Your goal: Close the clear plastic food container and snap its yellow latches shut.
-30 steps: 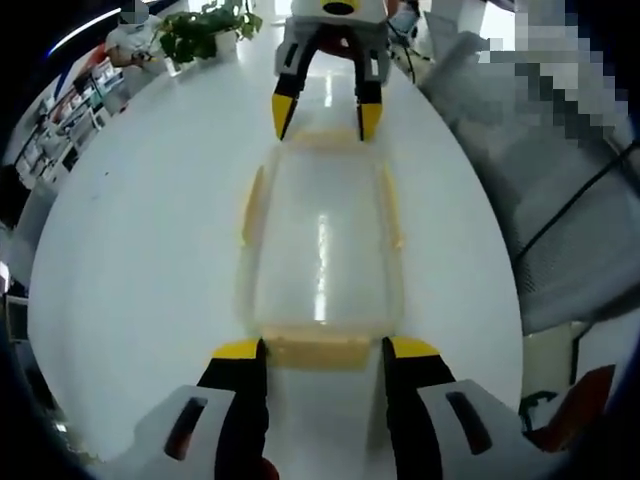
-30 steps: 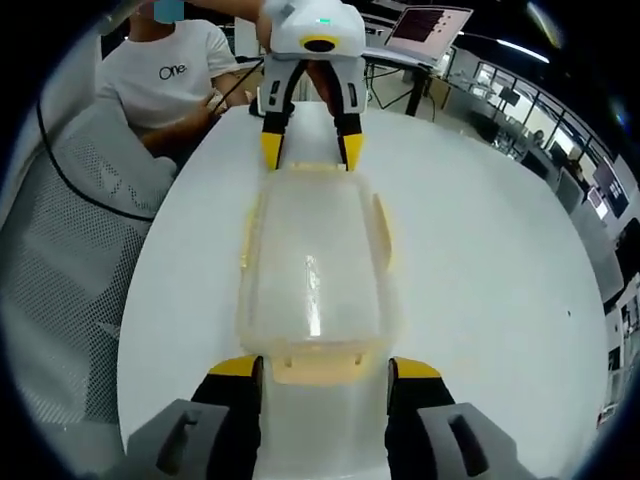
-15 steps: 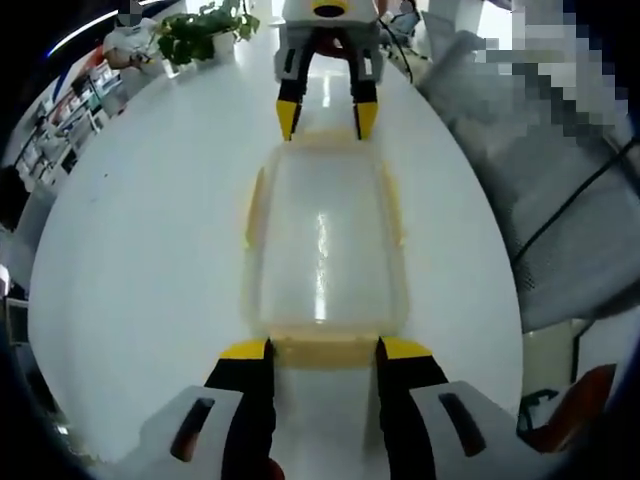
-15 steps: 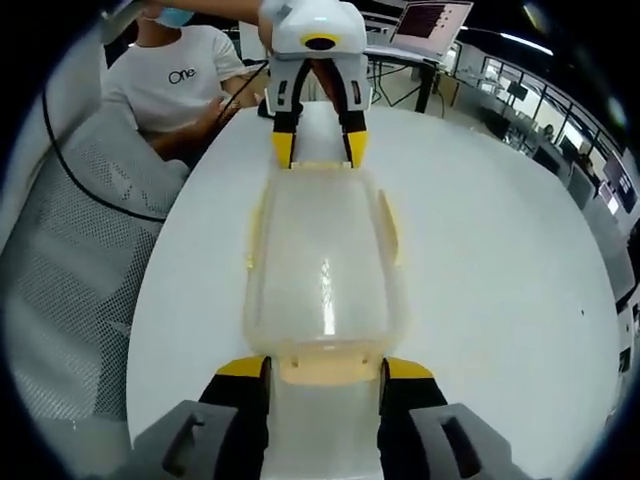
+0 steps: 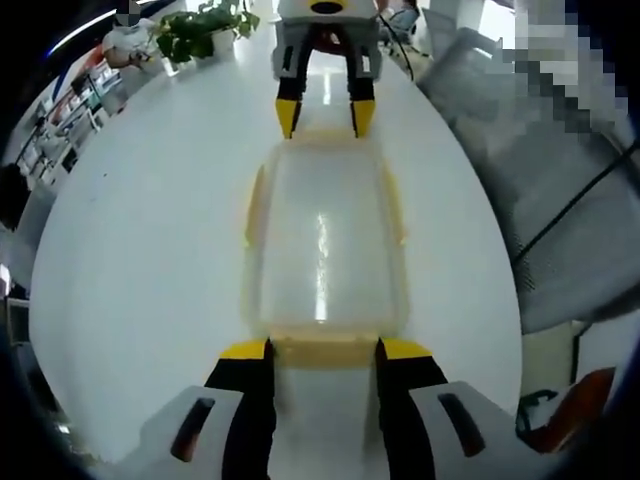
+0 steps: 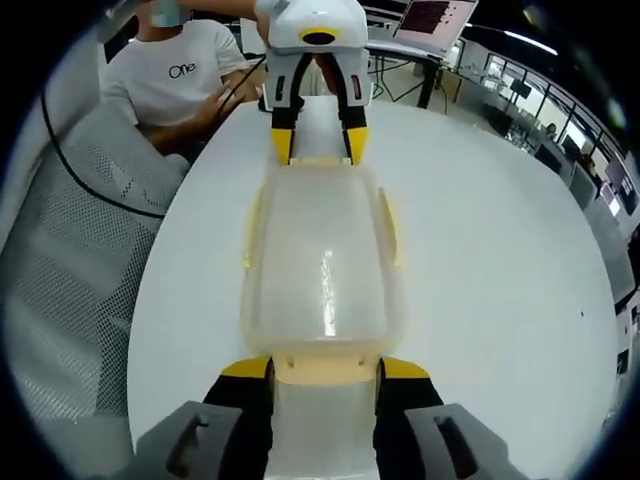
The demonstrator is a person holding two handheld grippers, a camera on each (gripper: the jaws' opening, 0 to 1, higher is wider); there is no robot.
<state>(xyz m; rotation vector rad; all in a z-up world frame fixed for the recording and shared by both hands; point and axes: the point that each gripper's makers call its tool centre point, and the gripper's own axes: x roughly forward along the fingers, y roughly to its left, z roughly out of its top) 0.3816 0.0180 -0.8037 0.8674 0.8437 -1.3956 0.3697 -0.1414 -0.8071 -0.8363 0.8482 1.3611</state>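
White table [image 5: 150,250] bears lidded container [image 5: 322,250] between tongs [image 5: 322,352].

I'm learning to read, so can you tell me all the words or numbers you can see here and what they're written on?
"One" on the white T-shirt of the person sitting by the table.
Laptop screen behind the table: something is lit on it, too small and blurred to read.
Clear container, its yellow latches and the claws: no words or numbers to see.
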